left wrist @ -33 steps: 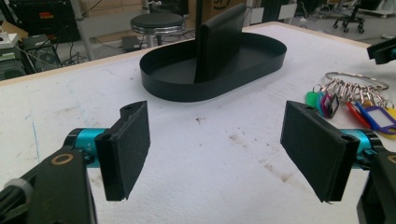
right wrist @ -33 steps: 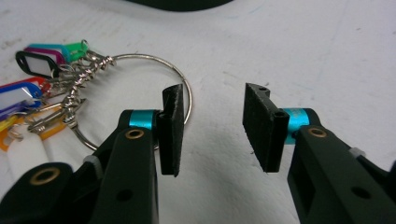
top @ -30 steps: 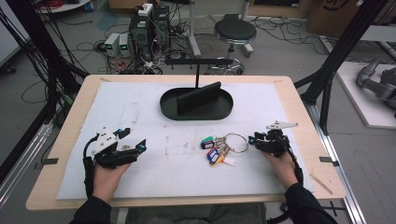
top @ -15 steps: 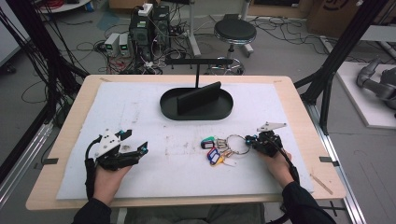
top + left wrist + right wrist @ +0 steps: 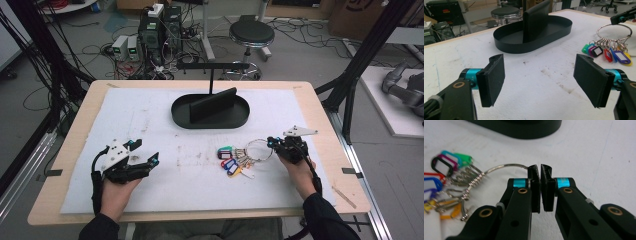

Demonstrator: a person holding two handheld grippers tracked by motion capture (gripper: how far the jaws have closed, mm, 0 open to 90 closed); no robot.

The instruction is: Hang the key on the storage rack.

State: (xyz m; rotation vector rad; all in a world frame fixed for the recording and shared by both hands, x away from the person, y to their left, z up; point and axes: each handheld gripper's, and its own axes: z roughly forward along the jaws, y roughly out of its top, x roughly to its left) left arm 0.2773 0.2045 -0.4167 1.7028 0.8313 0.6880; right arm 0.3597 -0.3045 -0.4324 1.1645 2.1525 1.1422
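A metal key ring [image 5: 259, 149] with several coloured tags [image 5: 232, 161] lies on the white mat right of centre. My right gripper [image 5: 272, 144] is shut on the ring's right side. In the right gripper view the ring's wire [image 5: 504, 166] runs into the pressed pads of that gripper [image 5: 540, 172], and the tags [image 5: 444, 165] lie to the left. My left gripper [image 5: 146, 151] rests open at the front left with nothing between its pads [image 5: 494, 80]. Its view shows the ring [image 5: 597, 32] and tags [image 5: 607, 52] at the far right.
A black oval tray [image 5: 210, 124] with an upright black slab in it stands at the mat's far centre, also seen in the left gripper view [image 5: 534, 46]. A black T-shaped stand [image 5: 211, 65] rises behind it. The wooden table edge [image 5: 200, 215] runs along the front.
My right gripper has slid left to the key ring and closed its jaws on the ring's wire. The left gripper has stayed where it was, open.
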